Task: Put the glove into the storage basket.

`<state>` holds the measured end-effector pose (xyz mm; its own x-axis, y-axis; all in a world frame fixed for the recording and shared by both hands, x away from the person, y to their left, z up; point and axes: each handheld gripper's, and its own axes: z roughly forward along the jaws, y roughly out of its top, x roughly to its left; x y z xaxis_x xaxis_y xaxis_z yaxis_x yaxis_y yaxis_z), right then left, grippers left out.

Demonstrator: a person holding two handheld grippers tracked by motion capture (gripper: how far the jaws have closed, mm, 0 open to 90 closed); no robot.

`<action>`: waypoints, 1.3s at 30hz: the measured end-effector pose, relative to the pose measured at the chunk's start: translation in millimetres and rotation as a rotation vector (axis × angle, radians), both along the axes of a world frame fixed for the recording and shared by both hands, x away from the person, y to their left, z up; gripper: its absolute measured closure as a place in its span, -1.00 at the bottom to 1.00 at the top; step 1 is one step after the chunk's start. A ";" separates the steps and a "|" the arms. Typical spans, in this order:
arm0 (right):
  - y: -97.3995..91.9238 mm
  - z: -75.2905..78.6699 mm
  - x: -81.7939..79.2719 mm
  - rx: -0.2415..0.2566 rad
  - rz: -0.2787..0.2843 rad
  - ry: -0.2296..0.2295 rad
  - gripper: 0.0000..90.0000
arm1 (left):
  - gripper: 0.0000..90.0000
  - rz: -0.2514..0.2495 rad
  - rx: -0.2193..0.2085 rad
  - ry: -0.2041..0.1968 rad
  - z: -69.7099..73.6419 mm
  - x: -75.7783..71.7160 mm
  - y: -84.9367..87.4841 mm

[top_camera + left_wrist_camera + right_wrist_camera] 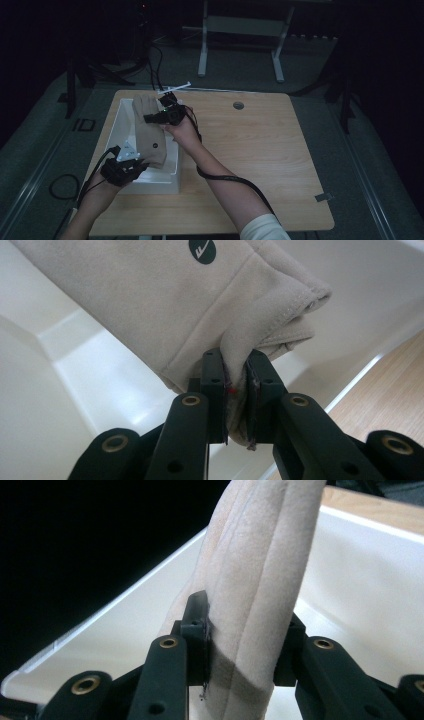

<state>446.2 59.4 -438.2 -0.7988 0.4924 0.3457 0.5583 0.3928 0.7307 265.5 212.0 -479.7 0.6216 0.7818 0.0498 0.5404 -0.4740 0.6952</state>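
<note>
While the wooden table (260,150) lies under dim light, I hold a beige suede work glove (150,135) stretched above the white rectangular bin (170,182) at its left side. Glove hangs over the bin's hollow, clear of its floor. My left gripper (235,390) pinches the cuff hem tight between its pads. My right gripper (240,640) clamps across the glove's fingers at the far end. Small dark round logo (202,250) sits near the cuff.
</note>
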 end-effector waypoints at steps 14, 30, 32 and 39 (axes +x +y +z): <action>6.9 -16.3 -0.6 -0.155 0.012 0.005 0.50 | 0.81 0.006 -0.027 0.045 -20.9 -2.2 0.8; 20.0 -17.5 2.7 -0.299 0.019 0.002 0.44 | 0.80 0.007 -0.028 0.069 -27.1 6.2 0.0; 20.5 -17.6 3.1 -0.305 0.021 0.005 0.41 | 0.78 0.003 -0.025 0.079 -27.4 7.3 -0.2; 18.4 -12.8 1.6 -0.301 0.002 -0.020 -0.07 | 0.32 -0.007 -0.014 0.113 -30.5 12.0 -3.7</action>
